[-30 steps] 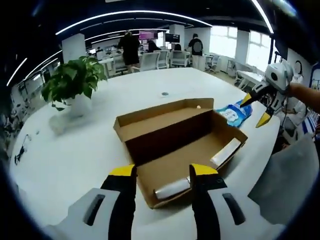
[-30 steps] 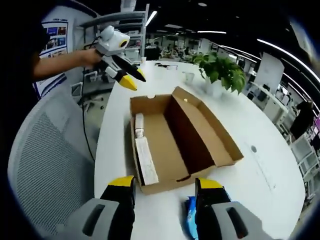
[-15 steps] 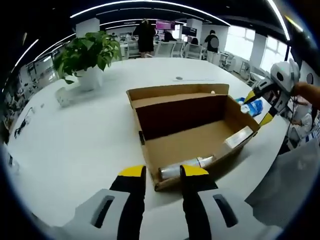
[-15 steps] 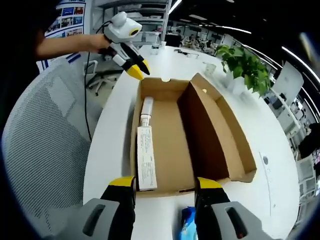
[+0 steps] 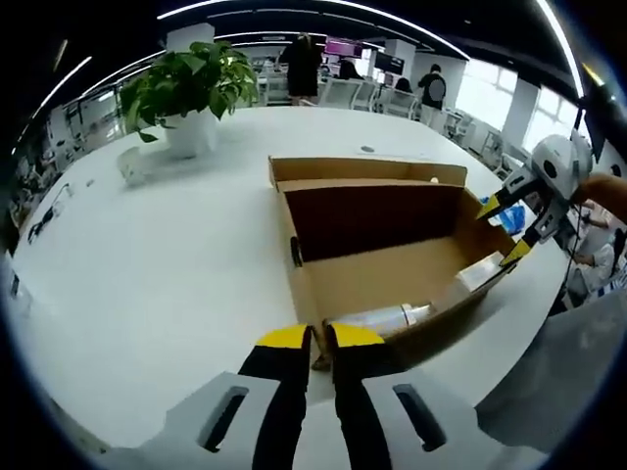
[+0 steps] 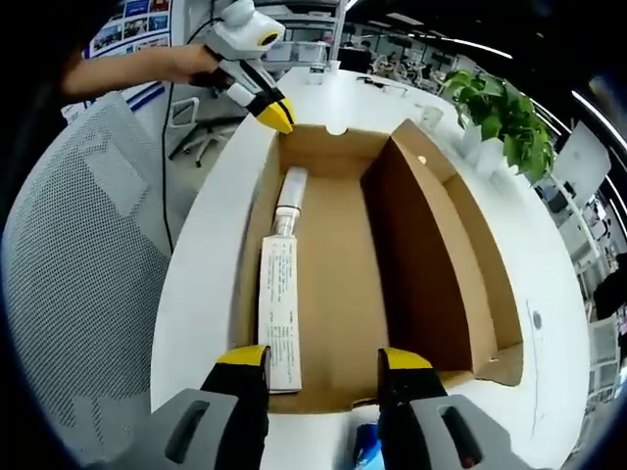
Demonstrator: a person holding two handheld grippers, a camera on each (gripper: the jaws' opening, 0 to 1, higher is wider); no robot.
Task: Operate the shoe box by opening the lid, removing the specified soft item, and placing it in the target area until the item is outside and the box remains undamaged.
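Shoe box (image 6: 343, 284), right gripper (image 6: 323, 360) at near wall

An open shoe box (image 6: 392, 245) sits on the table (image 5: 147, 274), a tube (image 6: 287, 201) and flat carton (image 6: 278, 313) lying end to end inside (along one wall); a potted plant (image 5: 191, 93) stands beyond.

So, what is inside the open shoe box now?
Inside the shoe box a silver tube and a flat white carton lie end to end along one long wall. The rest of the floor looks bare. The carton's near end is hidden behind the right gripper.
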